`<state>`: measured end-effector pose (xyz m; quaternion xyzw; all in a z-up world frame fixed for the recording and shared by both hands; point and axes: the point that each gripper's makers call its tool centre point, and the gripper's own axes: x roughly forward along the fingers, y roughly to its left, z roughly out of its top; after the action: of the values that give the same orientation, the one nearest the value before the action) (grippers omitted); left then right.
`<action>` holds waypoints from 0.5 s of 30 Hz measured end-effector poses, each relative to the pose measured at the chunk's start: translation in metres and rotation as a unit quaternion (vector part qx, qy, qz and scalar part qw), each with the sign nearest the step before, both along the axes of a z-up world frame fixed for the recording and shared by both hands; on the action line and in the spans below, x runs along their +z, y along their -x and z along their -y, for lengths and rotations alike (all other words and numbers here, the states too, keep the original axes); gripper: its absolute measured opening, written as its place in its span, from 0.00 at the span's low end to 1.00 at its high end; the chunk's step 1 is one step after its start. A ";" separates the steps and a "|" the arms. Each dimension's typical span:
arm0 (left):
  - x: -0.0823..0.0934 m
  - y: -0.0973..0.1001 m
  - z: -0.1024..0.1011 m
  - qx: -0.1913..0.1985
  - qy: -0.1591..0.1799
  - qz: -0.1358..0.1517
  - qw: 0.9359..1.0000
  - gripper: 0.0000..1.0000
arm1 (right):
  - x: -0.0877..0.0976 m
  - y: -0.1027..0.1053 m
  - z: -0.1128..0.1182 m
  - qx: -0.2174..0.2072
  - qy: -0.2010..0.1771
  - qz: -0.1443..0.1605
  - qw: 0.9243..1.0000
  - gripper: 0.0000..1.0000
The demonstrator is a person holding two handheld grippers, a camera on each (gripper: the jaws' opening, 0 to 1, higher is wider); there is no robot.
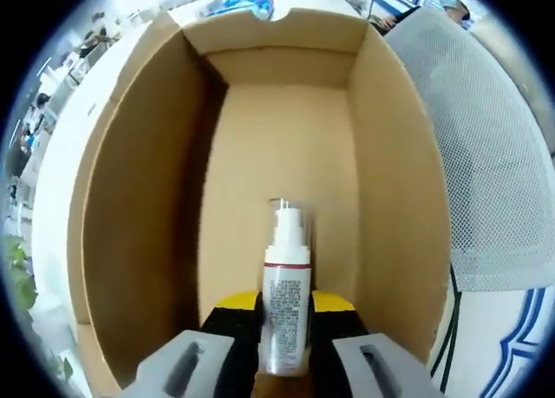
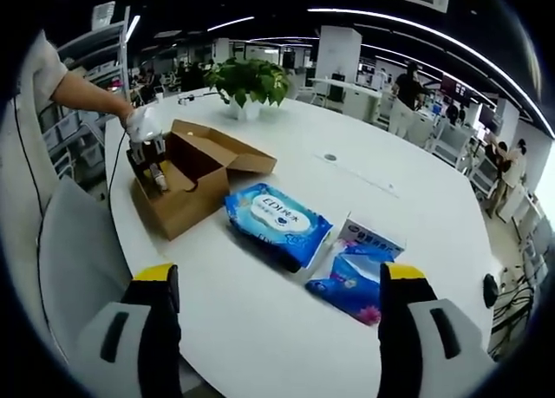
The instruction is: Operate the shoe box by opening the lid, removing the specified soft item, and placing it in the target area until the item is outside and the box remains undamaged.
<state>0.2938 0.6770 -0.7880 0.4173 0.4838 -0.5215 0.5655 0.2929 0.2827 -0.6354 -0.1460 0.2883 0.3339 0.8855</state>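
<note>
Big open-plan office, white round table (image 2: 373, 207) with a potted plant (image 2: 250, 81) at the far side, and the cardboard shoe box (image 2: 186, 185) sits near the table's edge with its lid already flapped open. Left gripper (image 1: 284, 324) is pinching a clear spray bottle (image 1: 286, 294) over the inside of the box; from the right gripper view you can see that same gripper down at the box, held by the person's hand (image 2: 139, 120). Right gripper (image 2: 277, 316) hangs above the table with its jaws spread wide, holding nothing. My worry: the bottle is hard plastic, hardly a "soft item", while the blue wipes pack (image 2: 276, 225) and the smaller blue packet (image 2: 355, 281) are already lying outside on the table, so the wrong thing might be getting pulled. Also the grip sits low on a slick round bottle, so it could twist out, and lifting carelessly could snag the cardboard wall. Hard to make out: the bottle's base is hidden between the jaws, so I can't tell if it's resting on the box floor or lifted, and the label print is too small to read.
</note>
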 end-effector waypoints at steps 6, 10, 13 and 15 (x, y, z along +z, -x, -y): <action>0.008 0.000 0.000 0.031 0.004 -0.002 1.000 0.19 | 0.003 0.002 -0.011 0.019 -0.006 0.007 1.000 0.87; 0.013 0.000 0.002 0.041 0.013 -0.002 0.999 0.19 | 0.005 0.002 -0.017 0.031 -0.007 0.010 0.999 0.83; 0.020 -0.001 0.007 0.044 0.025 0.004 0.999 0.19 | 0.007 0.002 -0.023 0.040 -0.010 0.013 0.999 0.83; 0.024 -0.002 0.010 0.046 0.033 0.010 0.998 0.19 | 0.008 0.002 -0.026 0.048 -0.010 0.015 0.999 0.81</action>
<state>0.2961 0.6668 -0.7643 0.3805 0.4796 -0.5066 0.6071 0.2911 0.3089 -0.6270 -0.1562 0.2645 0.3763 0.8741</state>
